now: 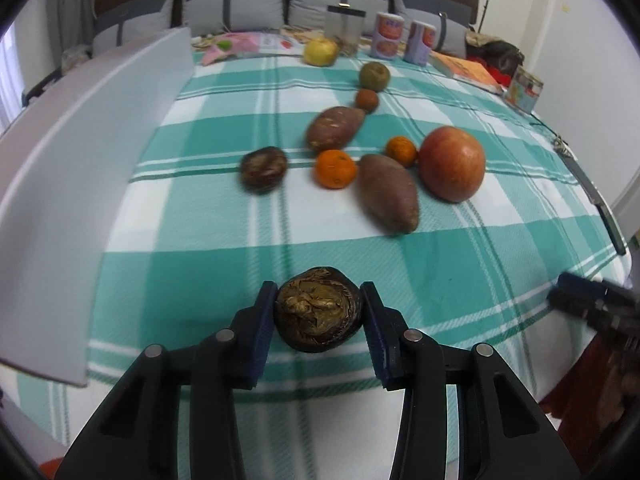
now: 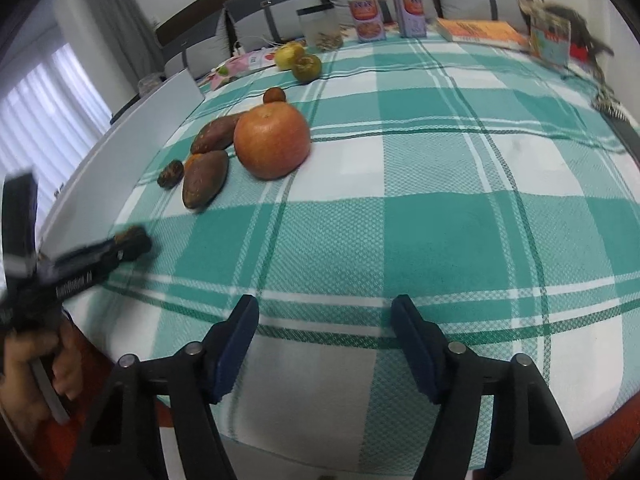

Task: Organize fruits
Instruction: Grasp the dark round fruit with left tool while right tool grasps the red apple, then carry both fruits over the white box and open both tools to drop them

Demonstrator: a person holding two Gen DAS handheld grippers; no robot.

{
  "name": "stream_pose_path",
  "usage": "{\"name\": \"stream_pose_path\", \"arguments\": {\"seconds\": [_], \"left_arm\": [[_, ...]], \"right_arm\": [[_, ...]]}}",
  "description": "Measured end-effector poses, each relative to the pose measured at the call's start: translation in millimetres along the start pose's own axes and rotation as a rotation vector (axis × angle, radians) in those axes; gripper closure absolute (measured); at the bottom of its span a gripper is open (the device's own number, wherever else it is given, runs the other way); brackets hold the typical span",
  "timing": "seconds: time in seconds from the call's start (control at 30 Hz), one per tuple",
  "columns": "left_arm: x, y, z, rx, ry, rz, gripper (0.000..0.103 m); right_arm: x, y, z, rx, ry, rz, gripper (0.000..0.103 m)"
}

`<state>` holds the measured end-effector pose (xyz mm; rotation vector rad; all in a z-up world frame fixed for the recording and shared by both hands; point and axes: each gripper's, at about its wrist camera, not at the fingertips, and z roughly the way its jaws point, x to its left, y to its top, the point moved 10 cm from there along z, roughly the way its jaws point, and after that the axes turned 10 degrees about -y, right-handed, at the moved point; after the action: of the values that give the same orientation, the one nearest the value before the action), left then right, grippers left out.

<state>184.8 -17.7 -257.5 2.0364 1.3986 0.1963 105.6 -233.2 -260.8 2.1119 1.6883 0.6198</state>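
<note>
Taking the big red apple [image 1: 452, 164] as the fixed mark on the green-and-white checked cloth [image 1: 200, 264], the white tray [image 1: 72, 184] lies far to its left along the table edge. Next, well left of the apple, sits a dark wrinkled fruit [image 1: 263, 169], then a tangerine [image 1: 335, 168] and, behind that one, a sweet potato [image 1: 334, 128]. A second sweet potato [image 1: 387, 193] lies just left of the apple, its far end close to a smaller tangerine [image 1: 401, 151] that nearly touches the apple's left side. Farther back from the apple are a small brown fruit [image 1: 367, 100], a greenish fruit [image 1: 374, 76] and a yellow fruit [image 1: 320, 51]. Well in front of the apple and a little left, the left gripper [image 1: 319, 308] has a shrivelled dark brown fruit [image 1: 318, 312] squarely between its jaws: the blue pads [image 1: 264, 332] stand narrowly apart and press on both its sides, the fruit sitting at the finger ends with its puckered face toward the camera. To the right of the apple the cloth is bare. There, in the right wrist view, the right gripper [image 2: 325, 340] hangs over the cloth with its jaws about half open and nothing between them; the apple [image 2: 272, 142] lies well ahead and to its left. A hand [image 2: 36, 364] holds the left gripper's handle at that view's left edge.
</note>
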Motion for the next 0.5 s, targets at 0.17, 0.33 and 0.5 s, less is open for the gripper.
{"name": "stream_pose_path", "arguments": {"seconds": [0.17, 0.33, 0.5], "left_arm": [[3.1, -3.0, -10.0, -0.018, -0.008, -0.007, 0.06], [0.0, -2.8, -13.5, -0.025, -0.012, 0.014, 0.06], [5.8, -5.4, -14.2, -0.021, -0.016, -0.014, 0.06]], "right_arm": [[22.7, 43.8, -2.8, 0.01, 0.028, -0.092, 0.037], [49.4, 97.7, 22.6, 0.028, 0.008, -0.207, 0.037], [74.8, 122.9, 64.7, 0.061, -0.019, -0.255, 0.032]]}}
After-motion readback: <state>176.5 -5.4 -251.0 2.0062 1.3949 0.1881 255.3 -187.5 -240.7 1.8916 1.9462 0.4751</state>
